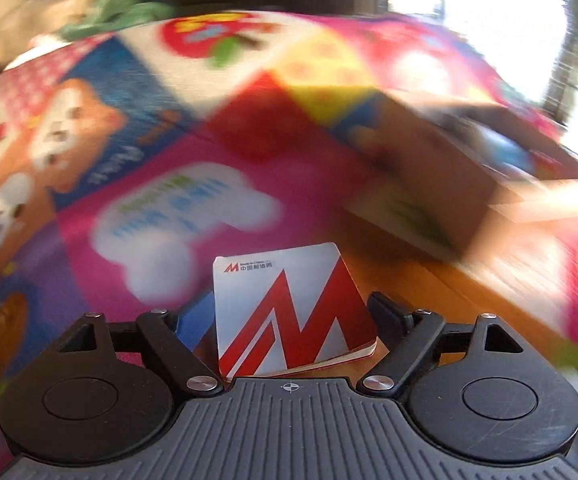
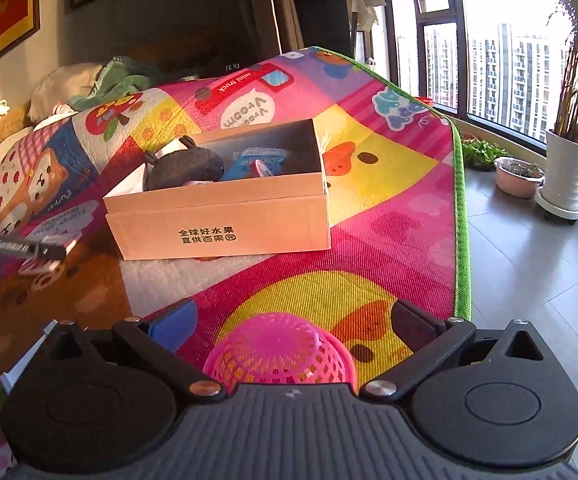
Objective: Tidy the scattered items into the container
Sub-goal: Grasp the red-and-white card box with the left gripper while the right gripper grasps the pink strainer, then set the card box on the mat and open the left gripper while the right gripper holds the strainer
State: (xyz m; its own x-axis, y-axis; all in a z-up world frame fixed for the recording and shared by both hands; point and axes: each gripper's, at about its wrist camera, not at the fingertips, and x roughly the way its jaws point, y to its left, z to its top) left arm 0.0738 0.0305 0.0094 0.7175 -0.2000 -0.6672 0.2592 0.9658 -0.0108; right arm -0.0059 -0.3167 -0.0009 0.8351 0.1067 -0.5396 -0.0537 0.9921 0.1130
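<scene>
Cardboard box [image 2: 225, 216], the container for this tidy-up, sits open-topped on a bright cartoon play mat [image 2: 389, 208] spread over the floor.

Nearest in the left wrist view, the left gripper [image 1: 293, 320] has a small silver-and-red card booklet [image 1: 289, 312] between its fingers. The booklet stands on edge with its left side against the blue pad, while a sliver of space shows at the right finger, so I cannot tell whether it is actually pinched. The background is streaked with motion blur. This looks like a carry toward the box.

Nearest in the right wrist view, the right gripper [image 2: 289, 332] is spread wide over an upturned pink plastic basket [image 2: 281, 354], straddling it without pressing, probably lining up a grab.

Farther off, the box already holds a grey plush toy [image 2: 185, 166] and a blue packet [image 2: 253, 162]. Beyond the mat, potted plants [image 2: 569, 148] line a sunny window.
</scene>
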